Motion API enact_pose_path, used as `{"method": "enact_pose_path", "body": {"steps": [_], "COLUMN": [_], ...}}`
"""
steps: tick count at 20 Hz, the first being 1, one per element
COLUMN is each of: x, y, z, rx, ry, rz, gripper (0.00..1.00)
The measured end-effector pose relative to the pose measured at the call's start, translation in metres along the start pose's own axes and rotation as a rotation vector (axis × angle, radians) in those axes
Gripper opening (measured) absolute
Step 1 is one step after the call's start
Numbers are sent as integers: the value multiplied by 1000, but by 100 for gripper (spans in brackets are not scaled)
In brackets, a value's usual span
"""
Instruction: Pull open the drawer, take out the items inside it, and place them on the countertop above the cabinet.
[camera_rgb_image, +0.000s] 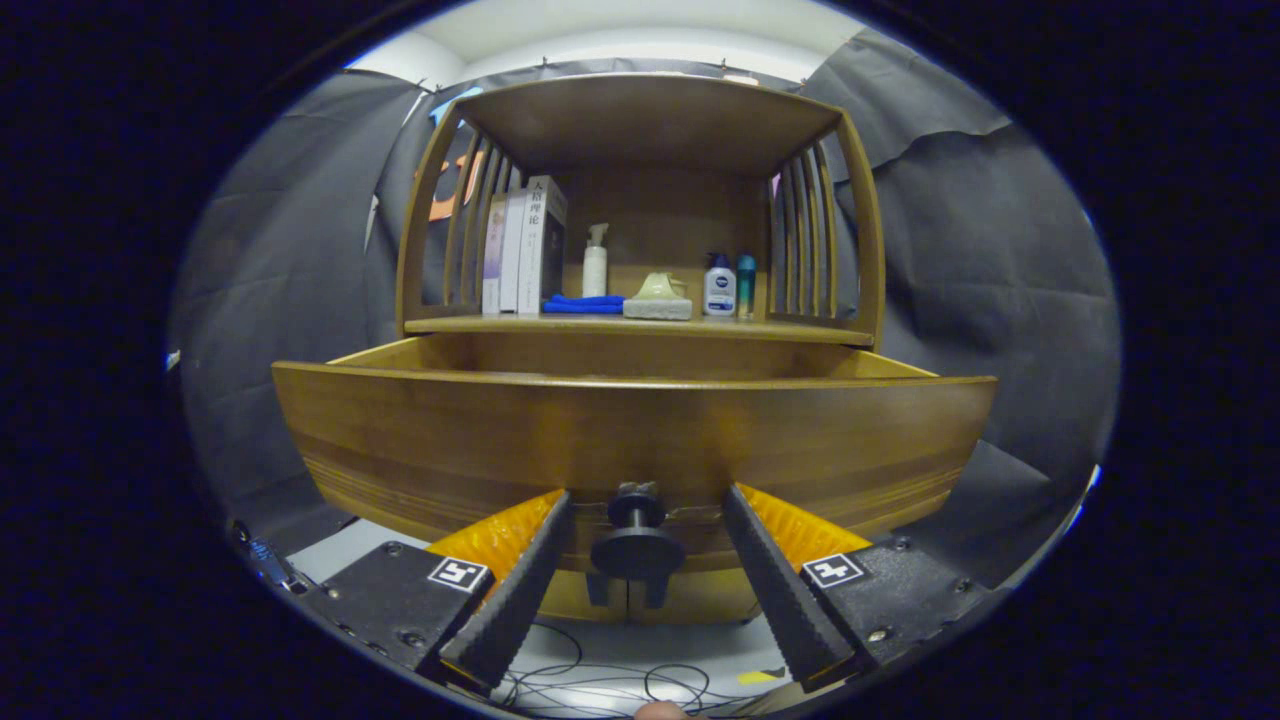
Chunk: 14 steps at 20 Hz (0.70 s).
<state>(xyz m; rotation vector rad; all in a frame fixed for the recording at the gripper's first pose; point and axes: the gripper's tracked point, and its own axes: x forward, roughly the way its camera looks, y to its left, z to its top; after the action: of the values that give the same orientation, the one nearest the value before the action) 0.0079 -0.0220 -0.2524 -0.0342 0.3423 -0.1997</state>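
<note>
A wooden cabinet stands ahead with its drawer (630, 430) pulled out toward me. The drawer's curved front fills the space just beyond my fingers, and its inside is hidden behind that front. A dark round knob (637, 535) juts from the lower middle of the drawer front. My gripper (645, 505) is open, its two fingers spread on either side of the knob without touching it. Above the drawer runs the countertop (800, 331), a wooden shelf under a roofed frame.
On the countertop stand several books (525, 245) at the left, a folded blue cloth (583, 304), a white spray bottle (595, 262), a pale sponge-like block (658, 298), and two small bottles (728, 285) at the right. Cables (620, 685) lie on the floor below.
</note>
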Motion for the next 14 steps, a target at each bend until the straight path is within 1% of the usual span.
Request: {"method": "enact_pose_path", "body": {"steps": [4,6,7,10,11,14], "x": [14,22,28,35,39,50], "y": [1,3,3,5,5,6], "z": [7,14,11,16,15,20], "rx": [1,2,-2,5,3,-6], "ry": [4,-14,4,-7,13,3], "rz": [-2,-4,-9,-16,-18,-26], "gripper": [99,100,100,99,100,99]}}
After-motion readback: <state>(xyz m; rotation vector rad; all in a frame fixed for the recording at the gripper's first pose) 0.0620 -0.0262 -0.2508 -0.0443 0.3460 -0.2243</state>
